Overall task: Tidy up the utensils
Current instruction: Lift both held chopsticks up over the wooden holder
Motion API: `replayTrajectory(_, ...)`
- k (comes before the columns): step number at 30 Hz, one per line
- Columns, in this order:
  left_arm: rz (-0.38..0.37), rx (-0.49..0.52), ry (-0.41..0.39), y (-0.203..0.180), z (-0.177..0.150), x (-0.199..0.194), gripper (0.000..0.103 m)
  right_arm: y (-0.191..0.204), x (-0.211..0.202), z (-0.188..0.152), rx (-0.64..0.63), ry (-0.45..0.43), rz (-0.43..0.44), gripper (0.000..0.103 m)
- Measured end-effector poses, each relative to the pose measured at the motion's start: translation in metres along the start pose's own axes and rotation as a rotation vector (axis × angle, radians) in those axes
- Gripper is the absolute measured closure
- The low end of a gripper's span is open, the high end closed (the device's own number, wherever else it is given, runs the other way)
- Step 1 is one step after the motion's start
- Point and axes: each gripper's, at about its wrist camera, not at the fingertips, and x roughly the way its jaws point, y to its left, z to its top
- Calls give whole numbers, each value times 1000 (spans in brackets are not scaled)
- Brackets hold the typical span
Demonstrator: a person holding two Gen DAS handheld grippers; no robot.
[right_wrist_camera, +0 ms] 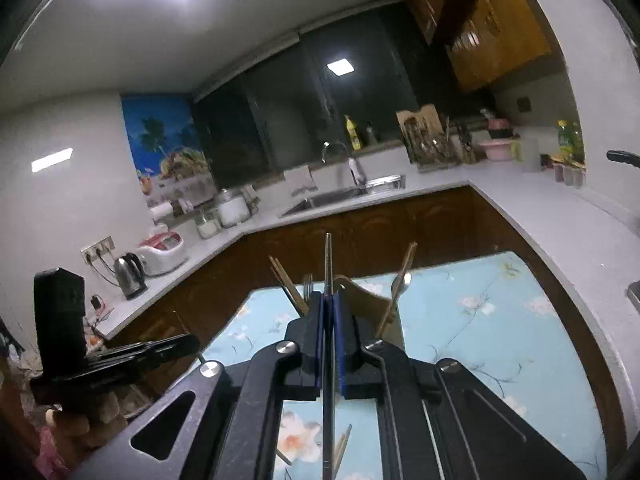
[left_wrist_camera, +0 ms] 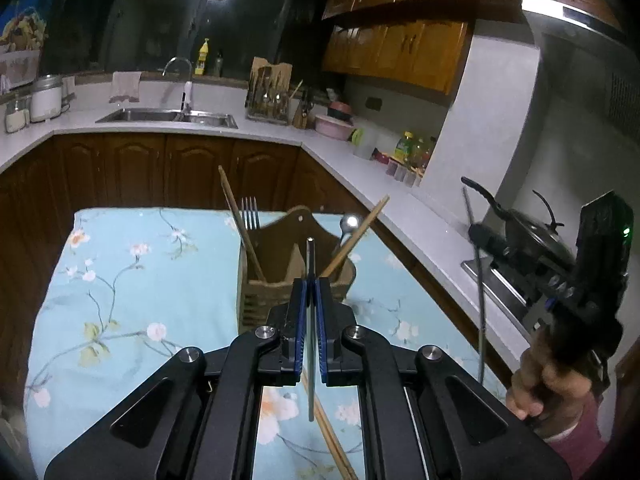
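A: Holding one metal chopstick each, as far as I can see. The left gripper [left_wrist_camera: 311, 280] is clamped on a steel chopstick [left_wrist_camera: 311, 264] that points at the wooden utensil holder [left_wrist_camera: 294, 280], and the right gripper [right_wrist_camera: 329, 300] is pinched shut on a second steel chopstick [right_wrist_camera: 328, 264] raised above the table.

B: And the holder itself?

A: It stands toward the far edge of the table, on the flowered cloth [left_wrist_camera: 140, 280]. A fork [left_wrist_camera: 250, 213], a spoon [left_wrist_camera: 349, 224] and some wooden chopsticks [left_wrist_camera: 356, 236] already lean in its compartments. Another wooden pair [left_wrist_camera: 328, 432] lies loose on the cloth near the front edge, under the left gripper.

B: What worries you from here?

A: The sticks are thin, smooth and gripped near the middle, so either could pivot between the pads and slip. If a tip catches the holder's rim or the divider instead of an opening, it may skid off or tip the holder. The leaning chopsticks crowd the openings too; nudging them could lever one out. And both grippers heading for the holder together risk a collision.
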Motion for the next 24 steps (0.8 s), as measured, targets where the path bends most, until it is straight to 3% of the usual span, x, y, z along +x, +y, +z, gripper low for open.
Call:
replayTrajectory(15,0,15,-41,0,25,1,99,-16,17,-10,30,17,-2,98)
replayTrajectory(24,47,22,-163,4,83,6,99,-13,35,39,8,-90,-24,98)
